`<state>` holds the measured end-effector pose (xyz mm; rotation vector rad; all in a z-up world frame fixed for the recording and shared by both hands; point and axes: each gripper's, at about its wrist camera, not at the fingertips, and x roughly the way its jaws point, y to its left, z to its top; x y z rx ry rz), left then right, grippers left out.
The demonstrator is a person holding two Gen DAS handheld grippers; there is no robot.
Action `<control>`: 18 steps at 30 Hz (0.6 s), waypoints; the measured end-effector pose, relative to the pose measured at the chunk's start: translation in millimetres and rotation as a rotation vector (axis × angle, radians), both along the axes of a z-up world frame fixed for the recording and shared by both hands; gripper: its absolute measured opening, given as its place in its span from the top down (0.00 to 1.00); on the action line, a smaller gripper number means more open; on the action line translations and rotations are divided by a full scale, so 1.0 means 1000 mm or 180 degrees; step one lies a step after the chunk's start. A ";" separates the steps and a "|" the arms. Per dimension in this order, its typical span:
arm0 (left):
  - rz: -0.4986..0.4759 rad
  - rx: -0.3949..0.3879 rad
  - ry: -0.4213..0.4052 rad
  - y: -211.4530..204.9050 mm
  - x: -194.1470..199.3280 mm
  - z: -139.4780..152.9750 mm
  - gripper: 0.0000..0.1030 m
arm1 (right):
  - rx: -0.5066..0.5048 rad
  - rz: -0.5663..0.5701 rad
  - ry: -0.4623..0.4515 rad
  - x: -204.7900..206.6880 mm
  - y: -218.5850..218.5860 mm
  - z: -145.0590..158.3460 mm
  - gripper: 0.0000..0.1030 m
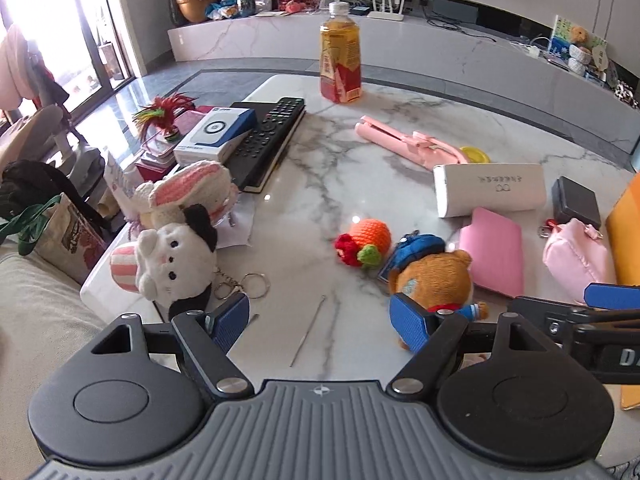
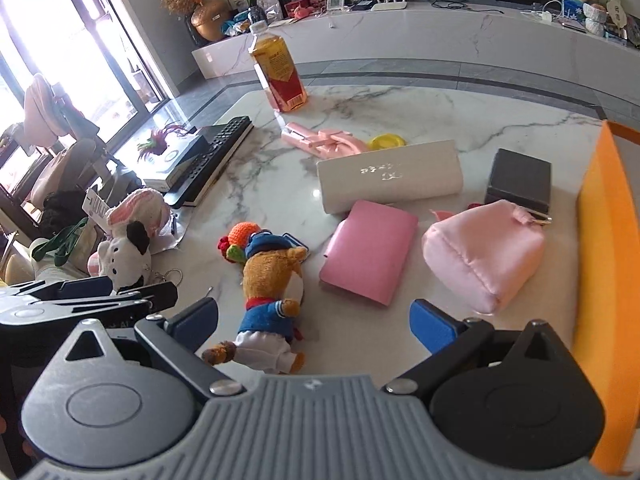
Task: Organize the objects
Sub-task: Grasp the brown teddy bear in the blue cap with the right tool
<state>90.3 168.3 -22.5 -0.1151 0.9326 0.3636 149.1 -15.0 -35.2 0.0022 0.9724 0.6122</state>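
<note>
Both the left gripper (image 1: 322,320) and right gripper (image 2: 316,322) gape wide, holding nothing, above the glossy veined marble counter (image 1: 320,160). At lower centre lies a fuzzy plush bear (image 2: 272,292); right of it, a flat pink wallet (image 2: 370,252) and a puffy satin pouch (image 2: 484,256).

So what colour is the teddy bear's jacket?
Blue, with a red collar, on the teddy bear. The right wrist view shows it best.

The right gripper (image 2: 314,326) hangs over the marble table (image 2: 400,112) with its blue-padded jaws spread. A brown plush bear in a blue jacket (image 2: 272,300) lies between them, untouched. A flat pink wallet (image 2: 370,252) lies just beyond, a pink satin pouch (image 2: 484,256) to its right.
</note>
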 end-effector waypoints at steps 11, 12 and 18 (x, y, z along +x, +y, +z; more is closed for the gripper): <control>0.0333 -0.0222 -0.0104 0.043 -0.009 -0.006 0.11 | -0.0346 0.0255 0.0523 0.038 0.081 -0.072 0.08; 0.0328 -0.0233 -0.0089 0.044 -0.008 -0.008 0.11 | -0.0385 0.0265 0.0539 0.038 0.084 -0.077 0.10; 0.0280 -0.0306 -0.0032 0.048 -0.002 -0.016 0.11 | -0.0596 0.0258 0.0320 0.037 0.092 -0.081 0.18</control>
